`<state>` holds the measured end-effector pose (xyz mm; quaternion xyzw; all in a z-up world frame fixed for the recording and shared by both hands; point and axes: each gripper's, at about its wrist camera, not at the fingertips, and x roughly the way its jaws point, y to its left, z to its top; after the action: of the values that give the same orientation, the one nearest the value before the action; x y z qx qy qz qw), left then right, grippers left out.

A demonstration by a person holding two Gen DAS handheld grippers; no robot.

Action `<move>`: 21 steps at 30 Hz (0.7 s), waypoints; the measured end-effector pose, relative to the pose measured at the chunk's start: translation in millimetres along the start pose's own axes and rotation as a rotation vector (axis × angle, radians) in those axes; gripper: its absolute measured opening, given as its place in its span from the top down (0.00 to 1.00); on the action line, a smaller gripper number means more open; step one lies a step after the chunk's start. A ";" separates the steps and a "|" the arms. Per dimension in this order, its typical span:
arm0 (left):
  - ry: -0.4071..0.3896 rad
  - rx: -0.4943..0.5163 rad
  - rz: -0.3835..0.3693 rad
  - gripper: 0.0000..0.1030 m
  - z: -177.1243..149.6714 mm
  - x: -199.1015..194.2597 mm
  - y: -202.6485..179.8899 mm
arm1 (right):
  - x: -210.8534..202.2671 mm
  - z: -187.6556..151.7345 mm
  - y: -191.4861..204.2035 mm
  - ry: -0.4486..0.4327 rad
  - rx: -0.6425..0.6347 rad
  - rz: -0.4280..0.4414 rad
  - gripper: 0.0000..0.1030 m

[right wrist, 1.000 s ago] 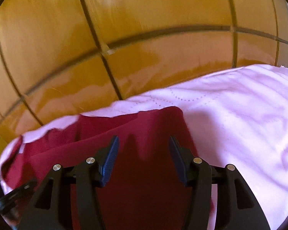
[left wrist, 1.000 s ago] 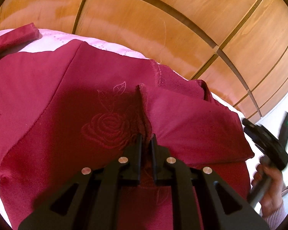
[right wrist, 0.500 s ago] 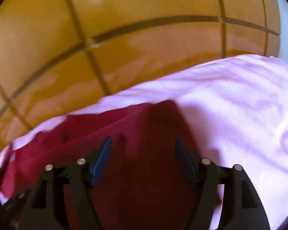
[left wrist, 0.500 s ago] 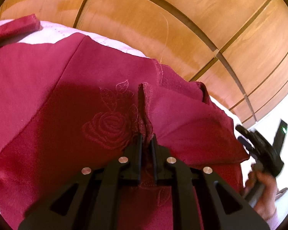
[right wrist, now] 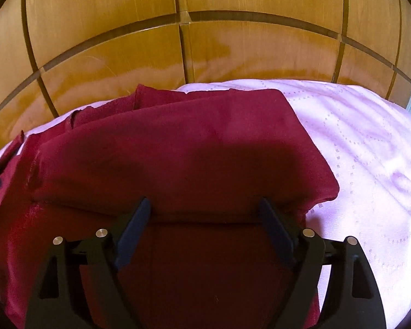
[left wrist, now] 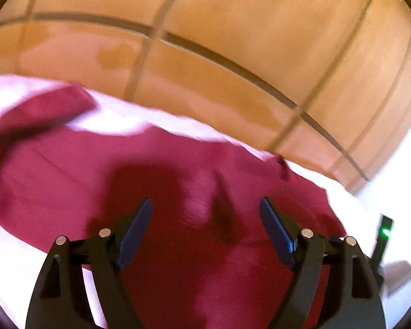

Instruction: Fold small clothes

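Observation:
A dark red garment lies folded on a pale pink quilted bed cover. In the blurred left wrist view my left gripper hovers over the cloth, its jaws opening wide with only a small raised fold below them and nothing pinched. A long red strip, perhaps a sleeve, stretches to the far left. In the right wrist view my right gripper is above the near edge of the folded panel, jaws opening, pads clear of the fabric. The folded panel's right corner lies on the pink cover.
A glossy wooden panelled wall rises right behind the bed. The other gripper's green light shows at the right edge of the left wrist view. Bare pink cover stretches to the right of the garment.
My left gripper let go of the pinched fold by the rose embroidery, opened wide and rose away. My right gripper widened and shifted, so more of the folded red panel shows.

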<state>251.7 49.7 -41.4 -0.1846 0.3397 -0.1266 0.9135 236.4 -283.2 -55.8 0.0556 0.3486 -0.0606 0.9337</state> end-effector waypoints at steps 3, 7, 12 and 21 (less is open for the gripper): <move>-0.033 -0.010 0.085 0.23 20.5 -7.9 28.1 | 1.1 -0.3 -3.5 -0.005 0.007 0.007 0.21; -0.069 -0.170 0.101 0.23 46.8 -20.0 78.0 | 2.8 0.3 -5.8 -0.005 0.016 0.015 0.20; -0.070 -0.061 0.360 0.25 66.3 -11.7 98.3 | 2.7 -0.2 -6.4 -0.007 0.024 0.021 0.20; 0.167 0.162 0.486 0.69 71.5 53.0 114.5 | 4.2 -0.1 -7.9 -0.009 0.037 0.032 0.19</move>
<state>350.6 151.8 -70.2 -0.0128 0.4370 0.0549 0.8977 238.3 -291.3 -59.2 0.0780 0.3424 -0.0522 0.9348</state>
